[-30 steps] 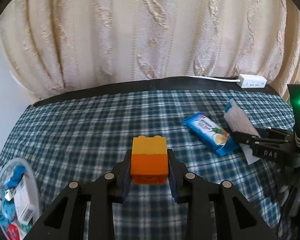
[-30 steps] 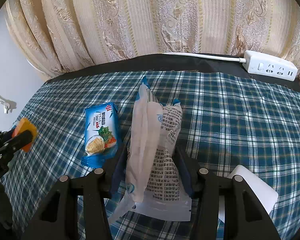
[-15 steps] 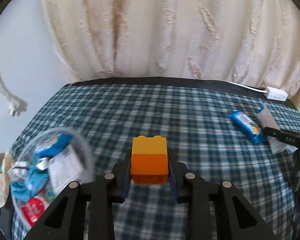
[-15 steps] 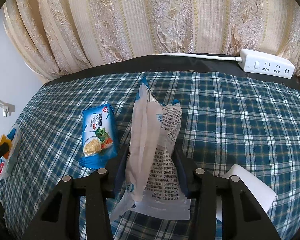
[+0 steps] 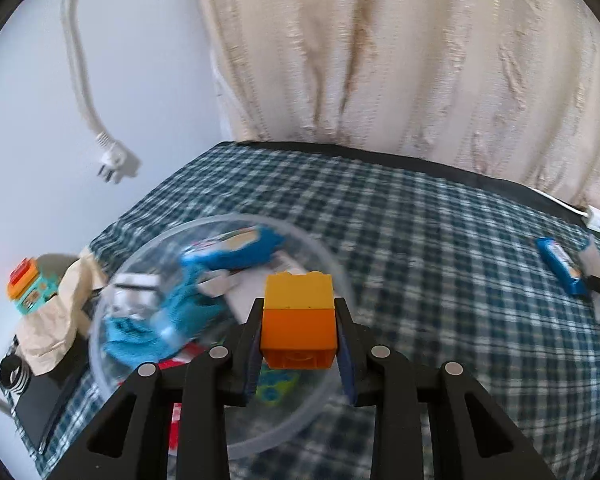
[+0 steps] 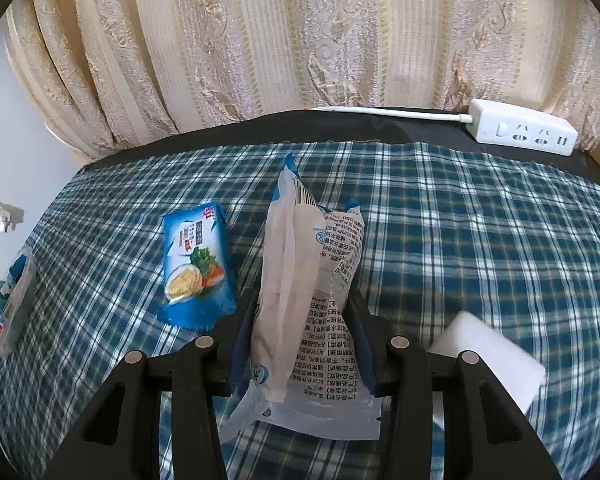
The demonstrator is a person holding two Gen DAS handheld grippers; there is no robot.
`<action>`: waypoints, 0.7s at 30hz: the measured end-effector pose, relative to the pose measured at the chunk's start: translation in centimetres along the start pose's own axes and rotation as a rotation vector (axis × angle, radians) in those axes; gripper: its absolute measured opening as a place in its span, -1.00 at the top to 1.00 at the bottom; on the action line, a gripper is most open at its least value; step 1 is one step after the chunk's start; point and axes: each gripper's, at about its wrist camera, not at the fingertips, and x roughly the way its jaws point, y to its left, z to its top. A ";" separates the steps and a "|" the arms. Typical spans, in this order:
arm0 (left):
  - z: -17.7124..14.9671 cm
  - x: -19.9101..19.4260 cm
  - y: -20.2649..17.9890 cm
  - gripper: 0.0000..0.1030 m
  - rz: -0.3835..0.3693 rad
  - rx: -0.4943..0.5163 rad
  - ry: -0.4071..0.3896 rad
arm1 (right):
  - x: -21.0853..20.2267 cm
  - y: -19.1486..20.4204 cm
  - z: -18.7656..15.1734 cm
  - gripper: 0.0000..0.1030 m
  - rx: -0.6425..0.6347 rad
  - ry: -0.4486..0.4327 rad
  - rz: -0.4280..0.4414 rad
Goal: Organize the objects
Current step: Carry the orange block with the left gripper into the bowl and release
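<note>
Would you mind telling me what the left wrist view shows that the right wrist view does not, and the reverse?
Only the left wrist view shows the left claw shut on an orange-and-yellow block, and a toy beyond the table edge. Only the right wrist view shows the right claw gripping a white packet, and a white pad. Both show the clear bowl, blue snack pack, power strip and plaid cloth.

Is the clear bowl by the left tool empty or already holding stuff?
Holding stuff: through the clear bowl show blue wrappers and a red packet. How full, cannot tell.
</note>
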 end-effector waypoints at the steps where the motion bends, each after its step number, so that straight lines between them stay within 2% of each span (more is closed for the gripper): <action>1: -0.2 0.1 0.8 0.35 0.010 -0.010 0.002 | -0.2 0.1 -0.2 0.12 0.005 -0.001 0.003; 5: -0.7 0.6 2.9 0.35 0.046 -0.041 0.010 | -1.6 0.1 -0.7 0.12 0.037 -0.010 0.010; 9: -1.4 1.0 4.5 0.32 0.049 -0.071 0.024 | -2.8 0.2 -1.3 0.12 0.063 -0.026 0.000; 11: -1.7 1.2 5.0 -0.07 0.035 -0.080 0.031 | -3.2 0.3 -1.4 0.12 0.076 -0.033 0.001; 12: -1.9 1.2 5.2 -0.53 0.036 -0.085 0.025 | -3.6 0.4 -1.5 0.12 0.085 -0.039 0.001; 13: -2.1 0.9 5.5 -0.77 0.045 -0.091 0.001 | -3.8 0.5 -1.5 0.12 0.090 -0.044 0.001; 17: -2.2 0.1 5.9 -0.79 0.065 -0.079 -0.066 | -5.2 1.7 -1.3 0.12 0.103 -0.073 0.013; 21: -2.3 -0.1 6.0 -0.84 0.084 -0.084 -0.090 | -6.4 3.8 -0.8 0.12 0.091 -0.099 0.041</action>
